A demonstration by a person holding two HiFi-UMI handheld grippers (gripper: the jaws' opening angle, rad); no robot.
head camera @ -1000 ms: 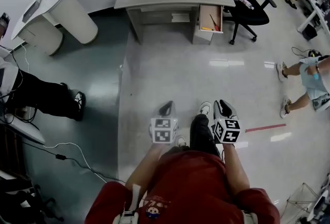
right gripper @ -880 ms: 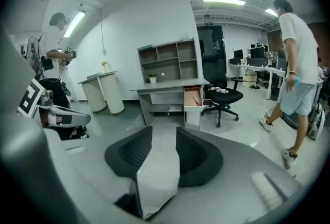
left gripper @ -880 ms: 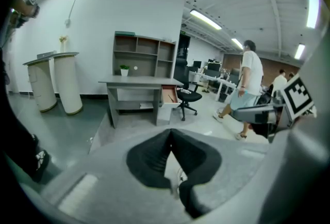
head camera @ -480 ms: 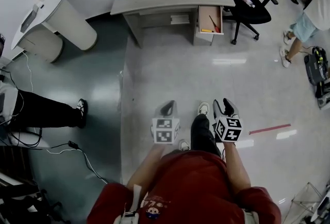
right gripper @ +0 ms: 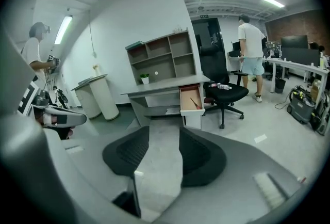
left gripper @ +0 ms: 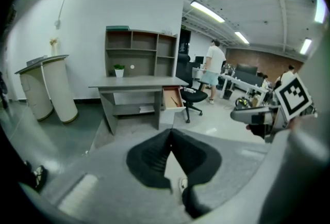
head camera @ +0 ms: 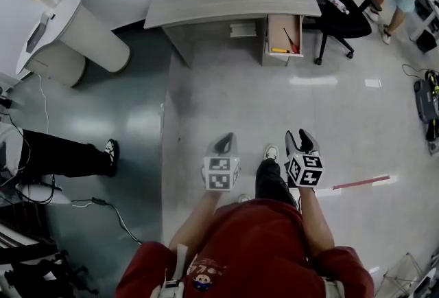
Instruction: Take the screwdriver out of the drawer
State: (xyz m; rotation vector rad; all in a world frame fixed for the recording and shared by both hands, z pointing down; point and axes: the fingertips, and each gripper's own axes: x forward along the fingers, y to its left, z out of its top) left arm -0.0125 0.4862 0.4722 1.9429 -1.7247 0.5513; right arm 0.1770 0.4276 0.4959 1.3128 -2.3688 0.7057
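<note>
Two grippers hover over the glossy pale floor (head camera: 226,97). Your left gripper (head camera: 223,143) is pinched closed and empty. Your right gripper (head camera: 302,141) has just opened wide, with nothing between its jaws. The slim red-handled screwdriver (head camera: 291,41) lies well away in the open wooden drawer (head camera: 280,23) of the grey desk (head camera: 226,5).

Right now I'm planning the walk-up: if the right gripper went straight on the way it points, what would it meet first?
Probably bare floor: the right gripper tilts downward, short of the open drawer. Depth is unclear.
</note>
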